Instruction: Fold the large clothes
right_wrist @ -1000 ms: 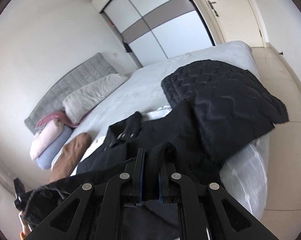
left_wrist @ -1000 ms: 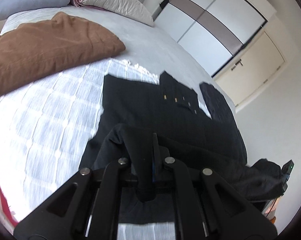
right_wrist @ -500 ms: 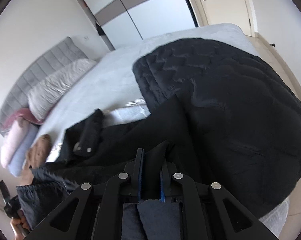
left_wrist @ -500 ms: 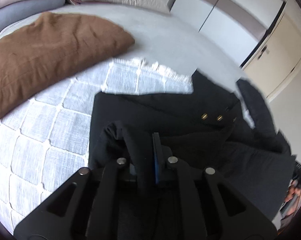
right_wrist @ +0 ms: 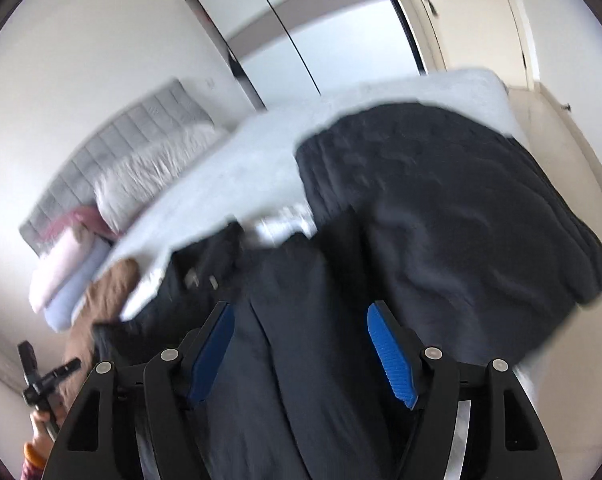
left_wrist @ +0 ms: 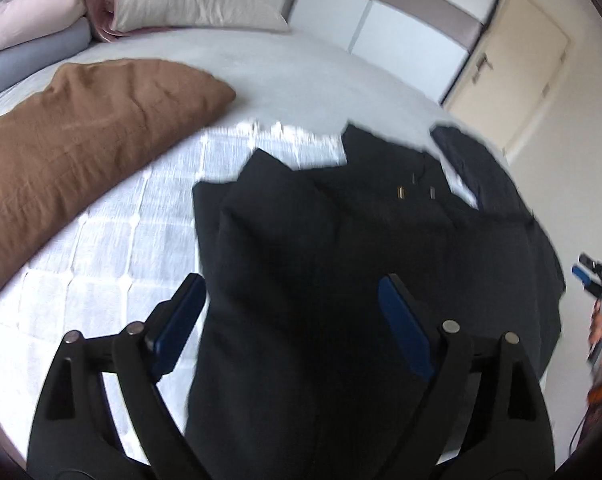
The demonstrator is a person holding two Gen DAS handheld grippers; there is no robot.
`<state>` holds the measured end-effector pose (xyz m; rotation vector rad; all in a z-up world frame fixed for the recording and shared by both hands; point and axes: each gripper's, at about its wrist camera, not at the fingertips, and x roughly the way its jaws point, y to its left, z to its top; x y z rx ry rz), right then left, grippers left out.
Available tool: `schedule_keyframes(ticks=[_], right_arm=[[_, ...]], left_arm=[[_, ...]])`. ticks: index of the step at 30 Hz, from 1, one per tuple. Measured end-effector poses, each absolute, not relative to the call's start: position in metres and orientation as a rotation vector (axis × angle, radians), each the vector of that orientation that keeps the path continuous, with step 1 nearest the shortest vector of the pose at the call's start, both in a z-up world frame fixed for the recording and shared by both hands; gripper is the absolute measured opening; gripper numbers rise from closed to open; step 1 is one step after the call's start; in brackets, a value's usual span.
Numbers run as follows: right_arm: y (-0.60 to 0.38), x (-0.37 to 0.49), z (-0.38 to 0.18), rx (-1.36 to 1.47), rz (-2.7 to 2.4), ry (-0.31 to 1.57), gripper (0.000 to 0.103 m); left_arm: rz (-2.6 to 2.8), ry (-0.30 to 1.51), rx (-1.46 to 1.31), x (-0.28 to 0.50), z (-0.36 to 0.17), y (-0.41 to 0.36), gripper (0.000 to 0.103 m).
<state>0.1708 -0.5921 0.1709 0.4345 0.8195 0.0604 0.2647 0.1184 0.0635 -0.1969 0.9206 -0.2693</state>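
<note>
A large black coat (left_wrist: 361,264) with small metal buttons lies on the bed, its near part folded over onto the rest. My left gripper (left_wrist: 291,312) is open just above the folded edge, with its blue pads (left_wrist: 405,332) apart and nothing between them. In the right wrist view the same coat (right_wrist: 285,320) lies below my right gripper (right_wrist: 301,328), which is also open and empty, blue pads (right_wrist: 389,356) spread wide. The view is blurred by motion.
A brown folded blanket (left_wrist: 81,132) lies at the left of the bed. Pillows (left_wrist: 189,4) are stacked at the headboard. A black quilted blanket (right_wrist: 461,208) lies at the right, over the bed's edge. A wardrobe (left_wrist: 401,20) and door stand beyond.
Both grippers were shut on the coat's fabric and have opened, letting it drop folded onto the coat. Both have pulled back slightly.
</note>
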Motion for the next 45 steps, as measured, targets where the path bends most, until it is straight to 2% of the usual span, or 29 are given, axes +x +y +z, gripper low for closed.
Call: schedule_keyframes(ticks=[6,9,11,14,15,16,17,18,19,21,24,30,34,38,40,44,45], right_arm=[[-0.610,0.137,0.116,0.553,0.102,1.012,0.070],[-0.615,0.141,0.073,0.622,0.092,1.110,0.071],[-0.618,0.146,0.055,0.690,0.081,1.095,0.075],[-0.617,0.156,0.046,0.740,0.090,1.026,0.077],[-0.614,0.159,0.044,0.745,0.089,1.010,0.073],[-0.611,0.162,0.043,0.743,0.091,1.003,0.054],[-0.607,0.165,0.041,0.747,0.101,1.001,0.040],[-0.603,0.165,0.041,0.741,0.086,0.997,0.033],[-0.600,0.164,0.044,0.721,0.071,0.984,0.026],[-0.593,0.157,0.059,0.682,0.067,0.944,0.019],[-0.587,0.137,0.096,0.658,0.100,0.876,0.013],[-0.570,0.082,0.169,0.614,0.195,0.808,0.007],[-0.570,0.031,0.195,0.579,0.210,0.810,0.007],[-0.567,-0.002,0.179,0.570,0.219,0.887,0.007],[-0.559,-0.014,0.164,0.517,0.218,0.923,0.008],[-0.547,-0.021,0.134,0.359,0.160,1.038,0.019],[-0.547,-0.018,0.130,0.336,0.144,1.060,0.025]], left_arm=[[-0.326,1.031,-0.147,0.245,0.023,0.133,0.089],[-0.403,1.151,-0.361,0.255,-0.006,0.145,0.089],[-0.405,1.198,-0.488,0.262,-0.024,0.150,0.088],[-0.394,1.167,-0.521,0.264,-0.032,0.146,0.087],[-0.390,1.154,-0.529,0.262,-0.033,0.144,0.079],[-0.381,1.150,-0.538,0.261,-0.033,0.143,0.074],[-0.367,1.146,-0.544,0.260,-0.033,0.142,0.059],[-0.360,1.138,-0.554,0.257,-0.031,0.140,0.049],[-0.340,1.126,-0.544,0.253,-0.025,0.138,0.044],[-0.315,1.100,-0.511,0.244,-0.009,0.132,0.032],[-0.298,1.046,-0.498,0.224,0.034,0.127,0.027],[-0.362,0.993,-0.459,0.162,0.122,0.131,0.026],[-0.406,1.028,-0.427,0.110,0.140,0.150,0.026],[-0.416,1.123,-0.498,0.070,0.111,0.177,0.027],[-0.400,1.183,-0.523,0.053,0.081,0.187,0.029],[-0.311,1.329,-0.441,0.041,0.020,0.191,0.048],[-0.309,1.328,-0.449,0.037,0.015,0.194,0.052]])
